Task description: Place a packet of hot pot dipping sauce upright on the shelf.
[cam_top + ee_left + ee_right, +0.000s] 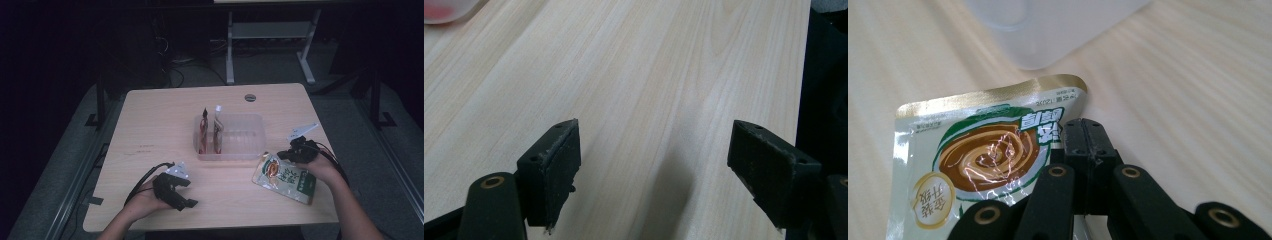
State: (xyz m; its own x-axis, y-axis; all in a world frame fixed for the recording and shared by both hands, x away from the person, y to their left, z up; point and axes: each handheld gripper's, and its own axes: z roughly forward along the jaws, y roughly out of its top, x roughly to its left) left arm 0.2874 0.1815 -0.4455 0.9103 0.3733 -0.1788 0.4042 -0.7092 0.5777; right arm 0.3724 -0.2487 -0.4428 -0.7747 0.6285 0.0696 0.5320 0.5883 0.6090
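A foil pouch [285, 178] printed in green and brown lies near the table's front right, just in front of the clear plastic container [250, 135]. My right gripper [291, 154] is at the pouch's upper edge. In the right gripper view its jaws [1089, 142] are pressed together over the right edge of the pouch [983, 155], which runs in under them. Two pouches [210, 131] stand upright at the container's left end. My left gripper [190, 192] rests on the table at the front left, open, with bare wood between its jaws [654, 170].
The container's corner [1058, 30] is close beyond the held pouch. The wooden table [150, 125] has a round grommet [250, 97] at its far edge. Another table's white legs [270, 45] stand on the dark floor behind.
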